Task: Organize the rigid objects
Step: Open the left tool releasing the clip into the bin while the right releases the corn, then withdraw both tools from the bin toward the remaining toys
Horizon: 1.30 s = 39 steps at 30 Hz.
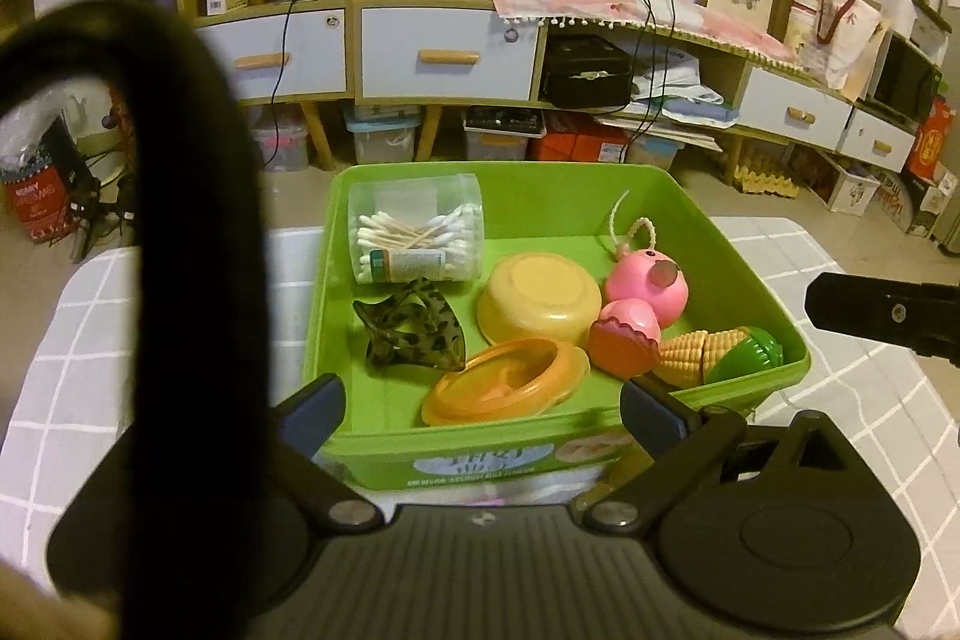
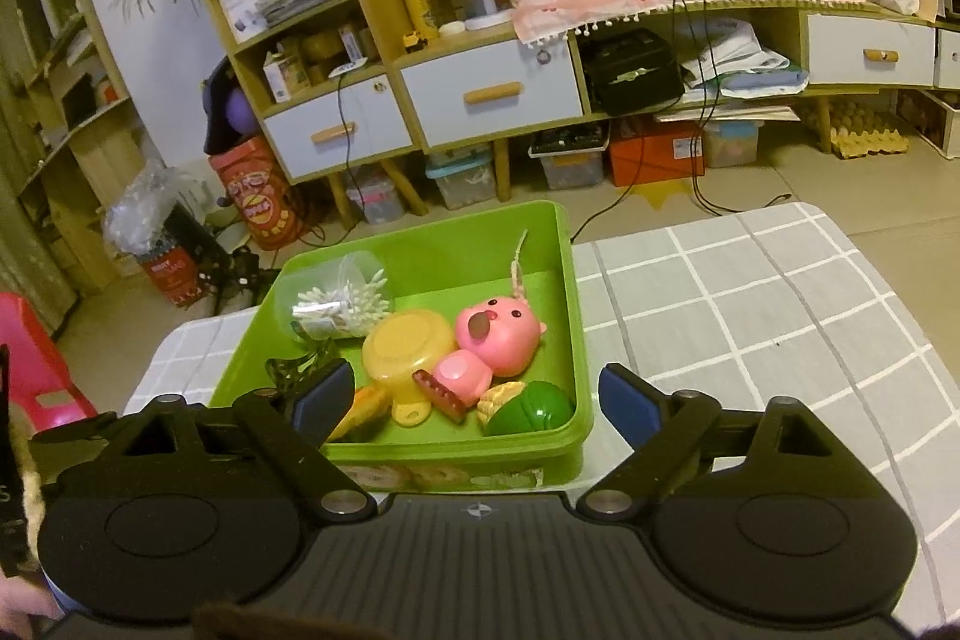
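Table (image 2: 750,292): grid cloth, lower frame.
Bin (image 1: 744,280): green, centre, holding all toys.
Bowl (image 1: 540,295): yellow, mid-bin.
Pig (image 1: 645,283): pink, right of bowl.
Left gripper (image 1: 480,409): agape, empty.
Right gripper (image 2: 477,394): agape, empty.

both claws are matte black plastic: the left claw (image 1: 483,415) and right claw (image 2: 474,397) carry blue fingertip pads, silver pivot screws and ribbed bodies.

Green bin (image 1: 558,451) of toys, left claw (image 1: 483,415) spread, possibly empty
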Motion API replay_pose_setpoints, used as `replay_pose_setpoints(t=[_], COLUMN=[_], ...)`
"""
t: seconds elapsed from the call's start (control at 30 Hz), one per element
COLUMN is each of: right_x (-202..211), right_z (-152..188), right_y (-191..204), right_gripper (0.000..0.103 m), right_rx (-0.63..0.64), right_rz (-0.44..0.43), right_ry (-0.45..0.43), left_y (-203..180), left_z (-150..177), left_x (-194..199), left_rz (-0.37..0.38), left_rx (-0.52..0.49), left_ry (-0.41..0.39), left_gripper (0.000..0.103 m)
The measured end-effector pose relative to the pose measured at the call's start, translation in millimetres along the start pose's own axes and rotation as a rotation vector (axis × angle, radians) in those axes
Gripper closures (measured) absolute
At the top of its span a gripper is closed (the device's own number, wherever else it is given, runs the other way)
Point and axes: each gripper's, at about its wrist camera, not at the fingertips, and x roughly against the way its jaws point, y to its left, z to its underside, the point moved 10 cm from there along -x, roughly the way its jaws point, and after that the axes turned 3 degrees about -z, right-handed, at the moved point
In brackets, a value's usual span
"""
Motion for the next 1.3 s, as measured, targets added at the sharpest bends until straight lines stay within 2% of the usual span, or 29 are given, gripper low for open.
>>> replay_pose_setpoints(t=[0.3, 0.97, 1.3], right_x=[12, 25, 29], right_z=[6, 34, 54], right_y=[9, 9, 11], right_gripper=[0.004, 0.002, 0.002], right_rx=[-0.003, 0.024, 0.1], right_rz=[-0.018, 0.019, 0.033], right_ry=[0.033, 0.122, 0.167], left_y=[8, 31, 35], left_z=[7, 41, 61], left_x=[20, 44, 48], left_rz=[0.019, 0.024, 0.054], left_rx=[0.037, -0.001, -0.014], left_ry=[0.014, 0.074, 0.112], left_gripper=[0.029, 0.029, 0.029])
